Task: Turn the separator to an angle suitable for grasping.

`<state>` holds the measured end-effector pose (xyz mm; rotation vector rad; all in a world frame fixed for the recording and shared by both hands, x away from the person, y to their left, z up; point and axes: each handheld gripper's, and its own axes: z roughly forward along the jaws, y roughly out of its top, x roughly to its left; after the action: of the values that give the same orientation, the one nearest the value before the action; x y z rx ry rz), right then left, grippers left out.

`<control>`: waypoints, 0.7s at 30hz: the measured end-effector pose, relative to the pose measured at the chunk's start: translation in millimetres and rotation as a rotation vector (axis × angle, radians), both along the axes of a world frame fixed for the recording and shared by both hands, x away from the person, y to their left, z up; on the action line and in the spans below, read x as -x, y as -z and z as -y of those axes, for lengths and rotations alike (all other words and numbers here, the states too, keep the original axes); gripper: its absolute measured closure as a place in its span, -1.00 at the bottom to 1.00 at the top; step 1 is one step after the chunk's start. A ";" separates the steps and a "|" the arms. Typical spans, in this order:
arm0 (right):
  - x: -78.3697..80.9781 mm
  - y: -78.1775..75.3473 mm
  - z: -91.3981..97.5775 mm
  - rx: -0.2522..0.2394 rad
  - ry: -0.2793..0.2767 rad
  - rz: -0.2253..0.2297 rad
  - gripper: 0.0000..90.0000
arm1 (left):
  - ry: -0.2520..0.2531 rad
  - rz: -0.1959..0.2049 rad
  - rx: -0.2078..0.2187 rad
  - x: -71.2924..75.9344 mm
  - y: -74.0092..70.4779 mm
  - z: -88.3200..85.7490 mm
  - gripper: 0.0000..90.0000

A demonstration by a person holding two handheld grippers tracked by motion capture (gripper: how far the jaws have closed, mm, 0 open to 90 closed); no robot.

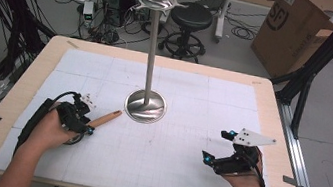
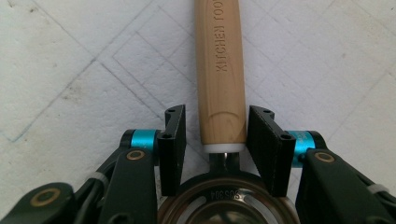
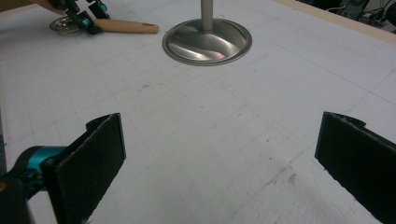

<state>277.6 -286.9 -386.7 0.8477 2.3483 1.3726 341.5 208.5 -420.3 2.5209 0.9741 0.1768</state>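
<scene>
Left gripper (image 2: 215,140): jaws straddle wooden-handled utensil (image 2: 219,74), narrow gaps remaining, no grip; right gripper (image 3: 219,163): wide open, empty.

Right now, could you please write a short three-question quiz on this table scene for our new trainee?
1. True or false: the right gripper holds the wooden handle.
2. Where does the left gripper straddle the utensil? A) the handle's free end B) the handle's end next to the metal bowl C) the bowl's rim
3. What stands mid-table on a round metal base?

Key: 1 false, its jaws stand wide apart over bare mat. 2 B, with small gaps beside the handle. 3 A tall metal stand.
</scene>
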 end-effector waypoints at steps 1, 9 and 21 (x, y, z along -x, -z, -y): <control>0.0 0.0 -0.4 0.000 0.000 -0.001 -0.99 | 0.001 -0.007 -0.002 -1.4 -0.3 0.1 0.31; -0.1 1.0 -1.5 0.011 0.002 -0.007 -0.99 | -0.001 -0.006 -0.027 -0.4 -1.5 5.0 0.39; -2.0 5.1 -1.3 0.026 0.000 -0.019 -0.99 | 0.033 0.015 0.005 1.3 -2.1 1.5 0.53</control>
<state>279.6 -285.6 -391.8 0.8572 2.3754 1.3362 340.2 207.1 -418.2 2.5259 0.9261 0.1824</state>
